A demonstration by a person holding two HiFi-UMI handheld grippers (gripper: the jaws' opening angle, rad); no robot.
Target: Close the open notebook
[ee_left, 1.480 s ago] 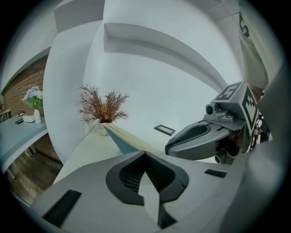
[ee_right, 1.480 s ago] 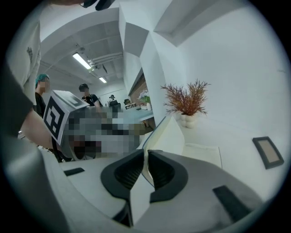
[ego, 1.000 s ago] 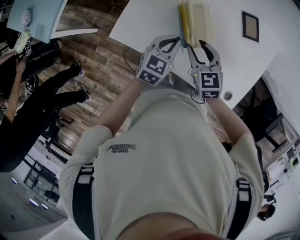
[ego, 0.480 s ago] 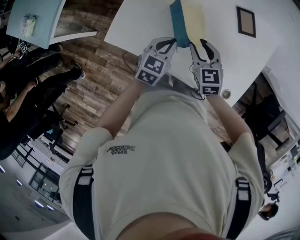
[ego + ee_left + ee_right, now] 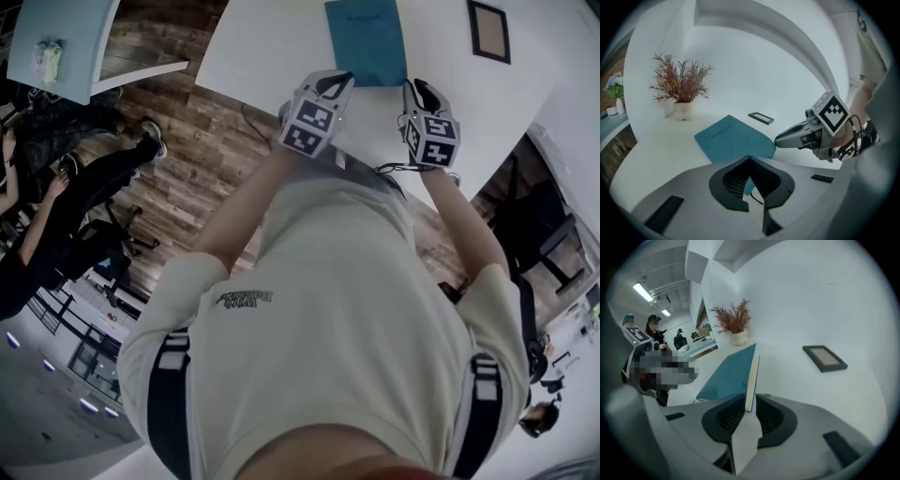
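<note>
Flat teal notebook [image 5: 366, 39] on white table [image 5: 272, 47]; left gripper [image 5: 343, 79] jaws pinch corner; right gripper [image 5: 414, 88] jaws, just closing, clamp edge

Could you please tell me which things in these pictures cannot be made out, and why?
Pages of the notebook: hidden under its closed cover in every view.
Print on the cover: too small to read in the left gripper view.
Contents of the picture frame: too small to tell in any view.
Near edge of the table: partly hidden by the person's torso in the head view.
</note>
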